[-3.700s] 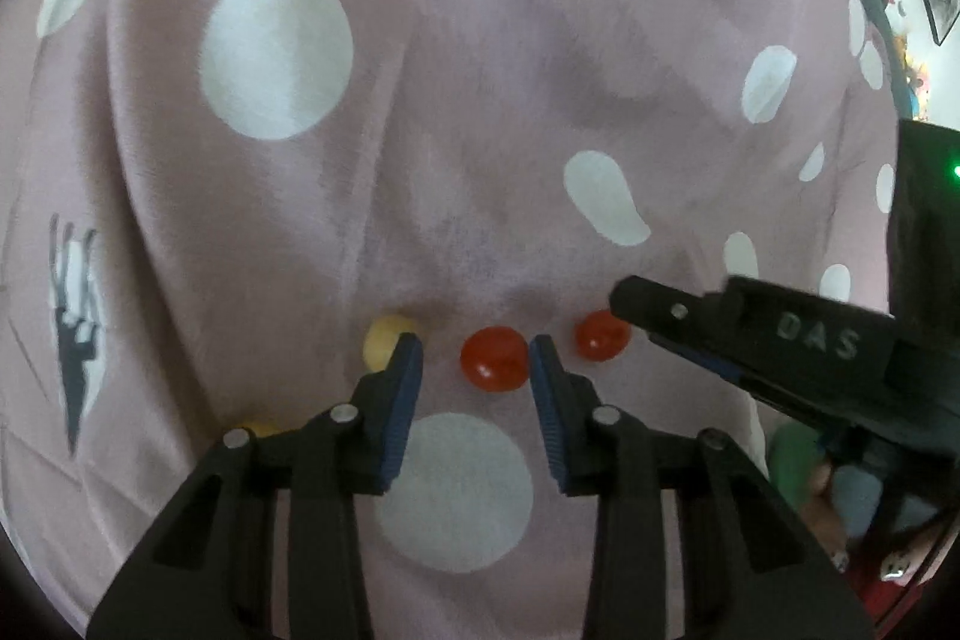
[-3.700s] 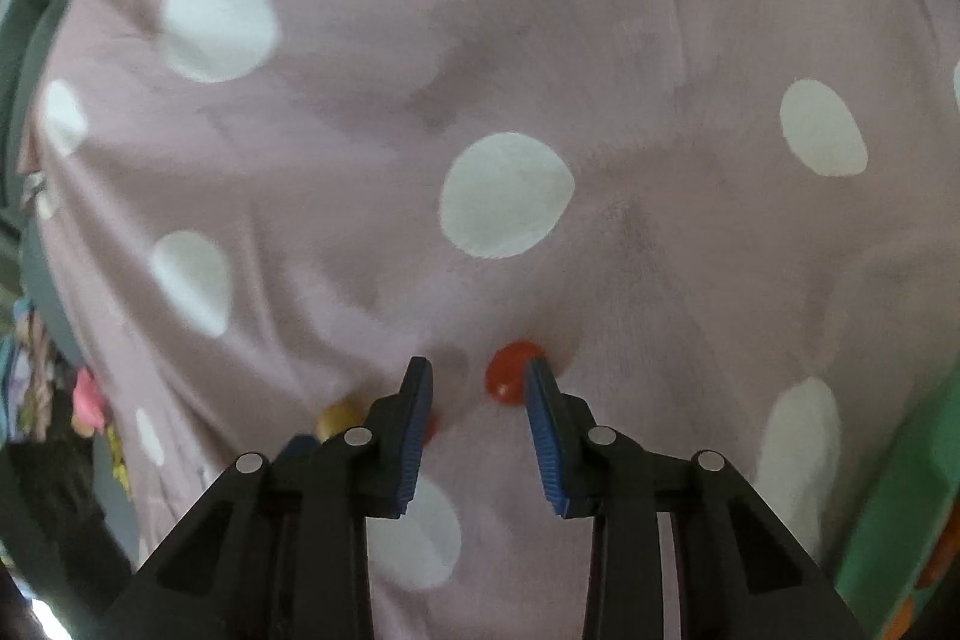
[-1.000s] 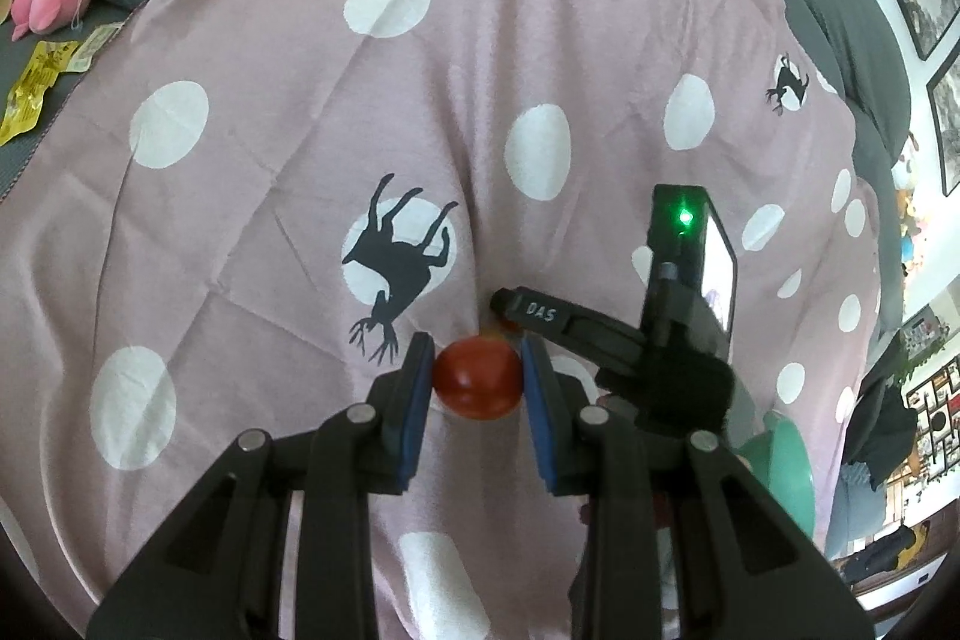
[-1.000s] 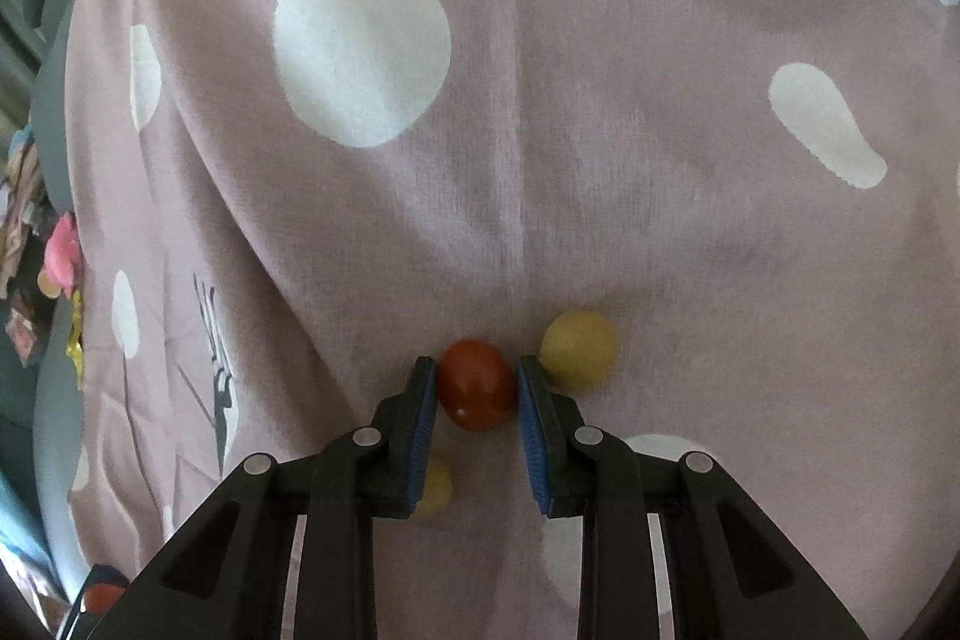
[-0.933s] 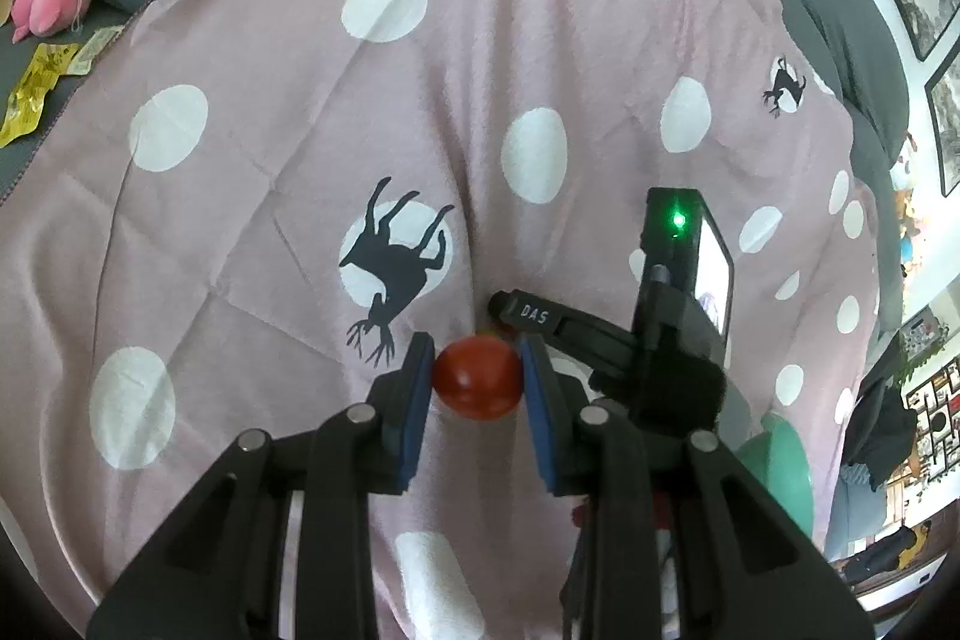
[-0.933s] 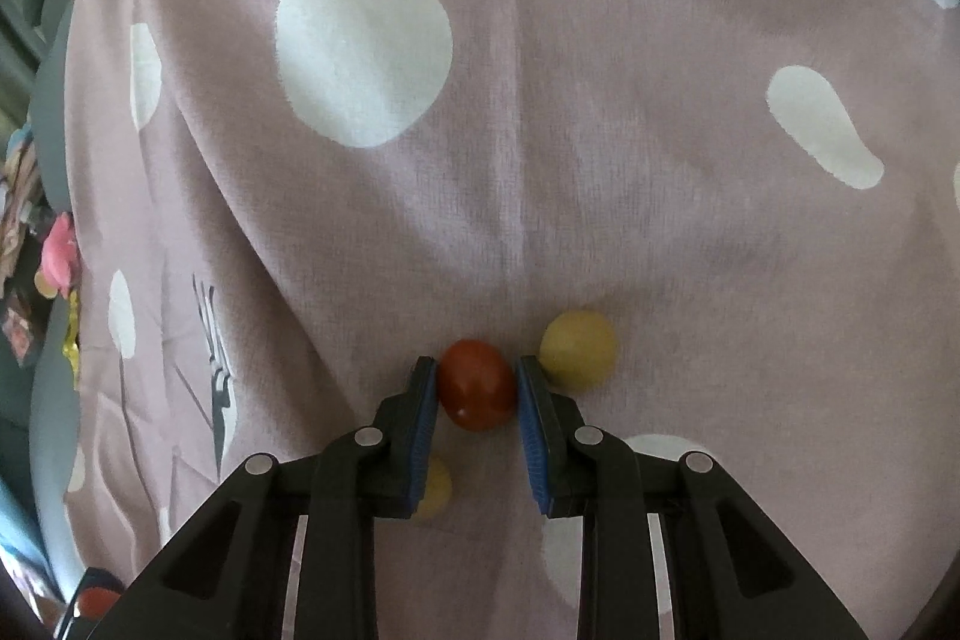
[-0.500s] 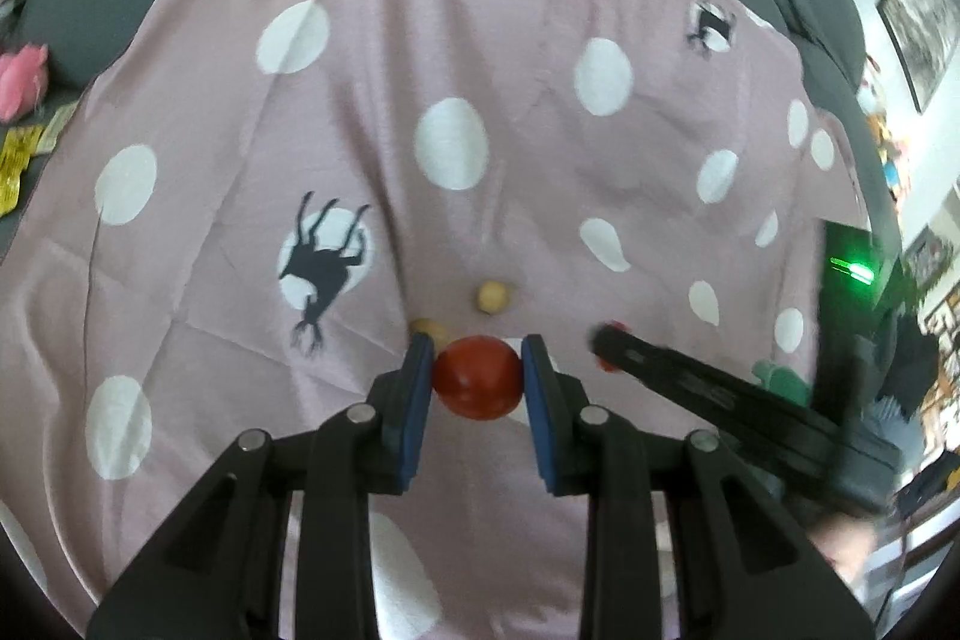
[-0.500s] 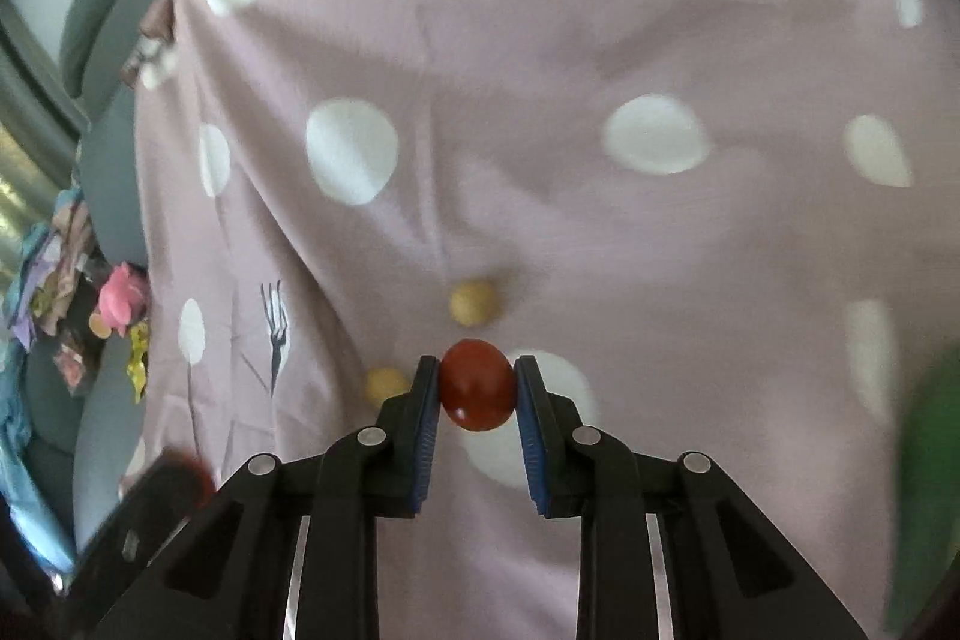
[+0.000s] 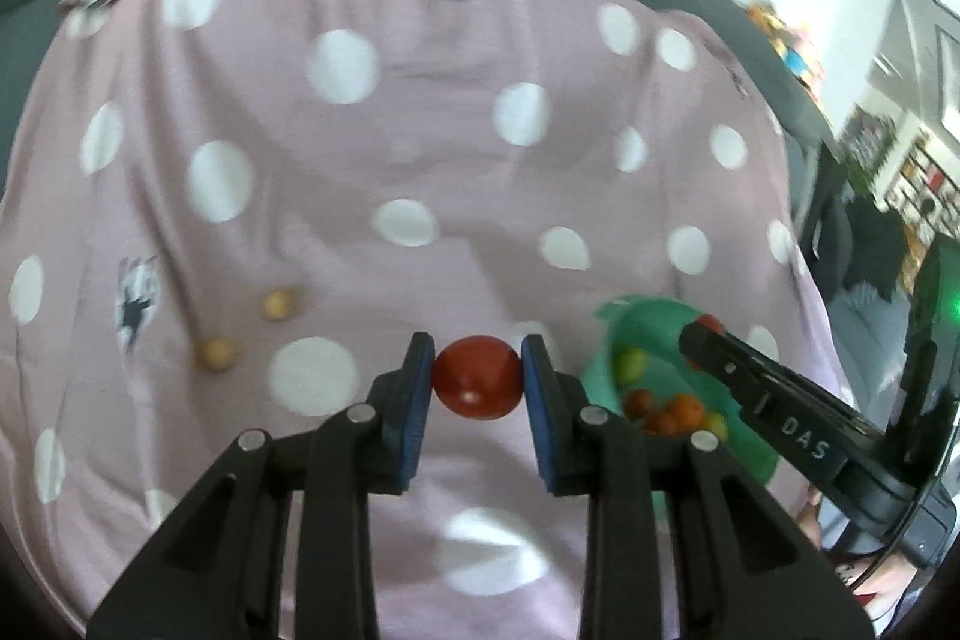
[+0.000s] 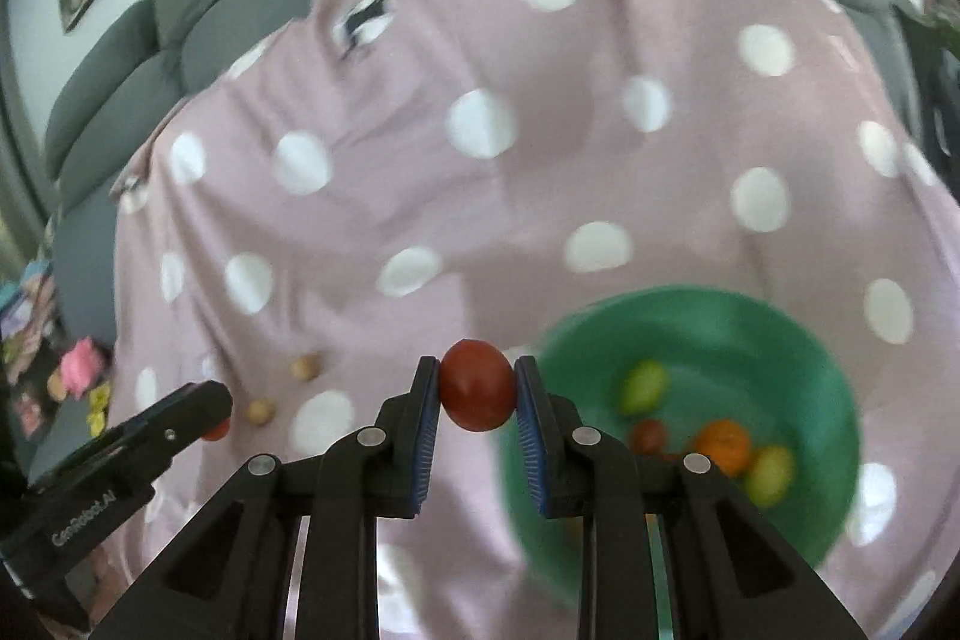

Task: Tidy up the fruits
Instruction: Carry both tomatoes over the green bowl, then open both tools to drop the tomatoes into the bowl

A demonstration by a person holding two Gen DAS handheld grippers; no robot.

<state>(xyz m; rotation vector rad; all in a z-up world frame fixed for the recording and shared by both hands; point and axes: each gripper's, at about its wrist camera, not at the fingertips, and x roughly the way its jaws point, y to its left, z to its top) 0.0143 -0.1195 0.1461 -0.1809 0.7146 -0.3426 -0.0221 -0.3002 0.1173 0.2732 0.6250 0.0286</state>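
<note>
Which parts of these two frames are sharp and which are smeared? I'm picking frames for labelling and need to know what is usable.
Left wrist view: the left gripper and its red tomato are crisp; the spotted cloth and green bowl are motion-smeared. Right wrist view: the right gripper and its red tomato are sharp; the bowl's fruits blur. Fisheye bends both edges.

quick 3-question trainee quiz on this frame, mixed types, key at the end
1. True or false: both the left gripper and the right gripper are shut on a red fruit each.
2. How many yellow fruits lie loose on the polka-dot cloth?
3. The green bowl is: A) empty B) holding several fruits C) upside down

Key: 1 true; 2 two; 3 B
</note>
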